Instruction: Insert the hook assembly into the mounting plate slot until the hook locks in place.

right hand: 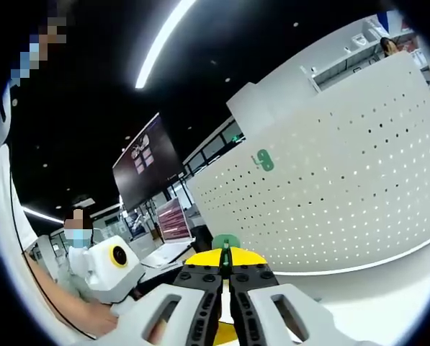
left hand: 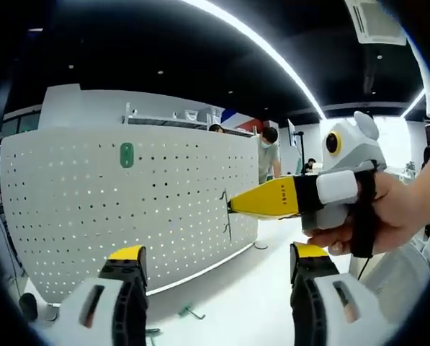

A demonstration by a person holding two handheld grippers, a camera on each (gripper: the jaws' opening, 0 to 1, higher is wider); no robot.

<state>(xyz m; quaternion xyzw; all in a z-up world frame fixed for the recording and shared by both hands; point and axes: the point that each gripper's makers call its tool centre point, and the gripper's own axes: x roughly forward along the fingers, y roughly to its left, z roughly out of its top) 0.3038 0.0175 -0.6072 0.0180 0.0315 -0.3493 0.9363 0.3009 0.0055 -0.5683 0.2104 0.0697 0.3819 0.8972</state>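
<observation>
Left gripper view
- Left gripper [left hand: 218,270]: its two yellow-tipped jaws rise from the bottom edge, spread wide apart, with nothing between them.
- Pegboard [left hand: 121,209]: a white perforated panel stands upright on the white table [left hand: 272,288], beyond the jaws and curving across the left and middle of the view.
- Green tag [left hand: 127,154]: a small green piece sits on the upper part of the pegboard.
- Right gripper [left hand: 233,205]: it comes in from the right, held in a hand [left hand: 391,213]; its yellow jaws look pressed together, with the tip at the right edge of the pegboard.
- Hook [left hand: 225,215]: a thin dark wire piece sits at that jaw tip, right against the pegboard edge; whether it is seated in a hole cannot be told.
- Spare hook [left hand: 191,312]: another small wire hook lies on the table between the left gripper's jaws, below the pegboard.
- Background: people stand behind the pegboard, under a long ceiling light.

Right gripper view
- Right gripper [right hand: 225,268]: its jaws are pressed together and pinch a thin dark piece, the hook [right hand: 226,259], which stands up from the tips.
- Pegboard [right hand: 330,187]: the white panel spreads across the right half, tilted in this view, with the green tag [right hand: 264,160] near its upper left; the hook's tip points towards its lower left corner.
- Left gripper [right hand: 114,270]: its white body shows at lower left; its jaws cannot be made out here.
- Background: a dark screen [right hand: 146,169] hangs to the left of the pegboard.
</observation>
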